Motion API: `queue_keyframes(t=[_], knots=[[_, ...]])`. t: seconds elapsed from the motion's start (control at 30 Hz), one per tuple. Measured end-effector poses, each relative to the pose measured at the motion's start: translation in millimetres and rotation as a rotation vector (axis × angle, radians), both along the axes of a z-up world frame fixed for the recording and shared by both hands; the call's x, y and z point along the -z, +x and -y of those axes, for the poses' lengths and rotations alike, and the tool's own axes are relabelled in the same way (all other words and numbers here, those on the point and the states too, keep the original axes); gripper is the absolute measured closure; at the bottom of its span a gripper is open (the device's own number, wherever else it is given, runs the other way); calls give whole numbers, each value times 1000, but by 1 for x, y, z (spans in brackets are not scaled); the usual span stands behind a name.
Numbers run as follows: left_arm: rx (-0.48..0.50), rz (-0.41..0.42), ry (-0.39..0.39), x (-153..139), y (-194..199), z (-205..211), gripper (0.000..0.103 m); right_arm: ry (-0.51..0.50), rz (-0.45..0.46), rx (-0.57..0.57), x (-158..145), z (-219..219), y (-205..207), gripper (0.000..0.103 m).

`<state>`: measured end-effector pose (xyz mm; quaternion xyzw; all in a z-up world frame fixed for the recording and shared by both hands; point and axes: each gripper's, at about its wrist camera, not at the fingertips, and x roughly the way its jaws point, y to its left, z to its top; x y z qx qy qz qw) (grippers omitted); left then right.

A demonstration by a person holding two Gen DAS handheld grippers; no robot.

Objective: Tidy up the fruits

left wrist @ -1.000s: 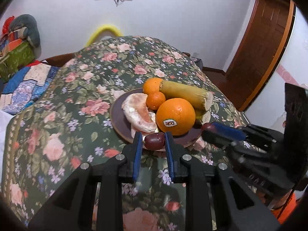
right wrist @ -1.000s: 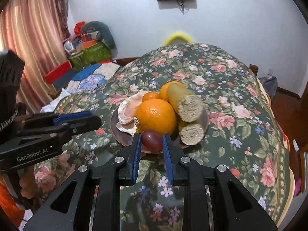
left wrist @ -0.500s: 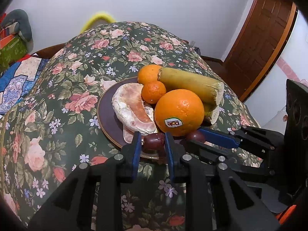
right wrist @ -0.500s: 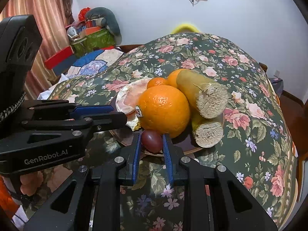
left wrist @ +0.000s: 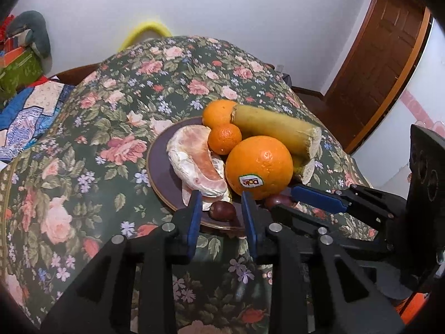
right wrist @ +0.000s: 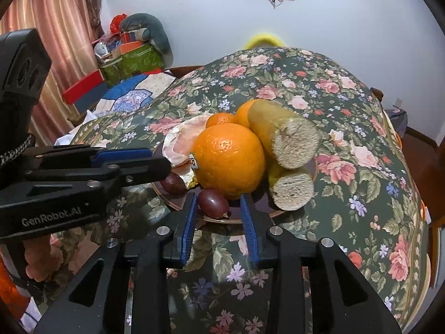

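Note:
A dark plate (left wrist: 158,167) on the floral tablecloth holds a large stickered orange (left wrist: 258,167), smaller oranges (left wrist: 224,138), peeled pomelo segments (left wrist: 194,164) and two sugarcane pieces (left wrist: 275,130). My left gripper (left wrist: 221,211) is open; a dark red date (left wrist: 222,211) lies on the plate's front rim between its fingers, untouched. My right gripper (right wrist: 218,204) is open around a second date (right wrist: 213,199), also lying on the plate (right wrist: 313,167). The first date (right wrist: 173,183) shows under the left gripper's tip in the right wrist view.
The floral table (left wrist: 111,117) falls away on all sides. A wooden door (left wrist: 381,64) stands at the right. Boxes, fabrics and a curtain (right wrist: 55,27) are piled at the left. A yellow chair back (left wrist: 144,32) sits beyond the table.
Both grippers have opened and let go of their dates, which now rest on the plate's front rim. Both grippers stay at the plate edge.

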<state>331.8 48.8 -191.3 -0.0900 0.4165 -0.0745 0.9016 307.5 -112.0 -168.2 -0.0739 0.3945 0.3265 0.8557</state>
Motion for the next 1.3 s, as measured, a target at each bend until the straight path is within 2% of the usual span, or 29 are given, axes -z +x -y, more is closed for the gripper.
queue_keyframes(t=[0.17,0.33,0.43,0.6,0.7,0.73,0.87,0.9,0.97,1.03,1.1,1.23,1.3], knots=[[-31,50,6,-22,-22,-5,74,46,36,42,-24,14,-11,73],[-69,157,22,-66,-59,-4,74,103,128,85,-72,33,-39,72],[-77,242,45,-98,-89,2,74,140,209,123,-106,46,-63,63],[-78,357,28,-145,-139,9,73,207,324,170,-156,67,-110,53],[-85,436,37,-169,-170,13,65,238,387,203,-175,78,-136,46],[-90,451,39,-173,-176,13,61,249,412,216,-183,82,-146,44],[-94,509,35,-196,-210,17,55,282,470,242,-201,92,-174,33],[-97,520,40,-199,-217,17,50,288,483,247,-205,94,-182,32],[-109,553,59,-206,-232,21,41,296,495,248,-210,96,-190,24],[-121,584,86,-212,-246,26,26,301,510,248,-212,96,-196,19],[-133,609,105,-215,-256,29,18,301,524,250,-214,96,-204,17],[-134,634,122,-219,-270,34,11,297,549,263,-212,97,-212,0],[-130,646,127,-220,-276,36,7,297,571,281,-212,98,-217,0]])
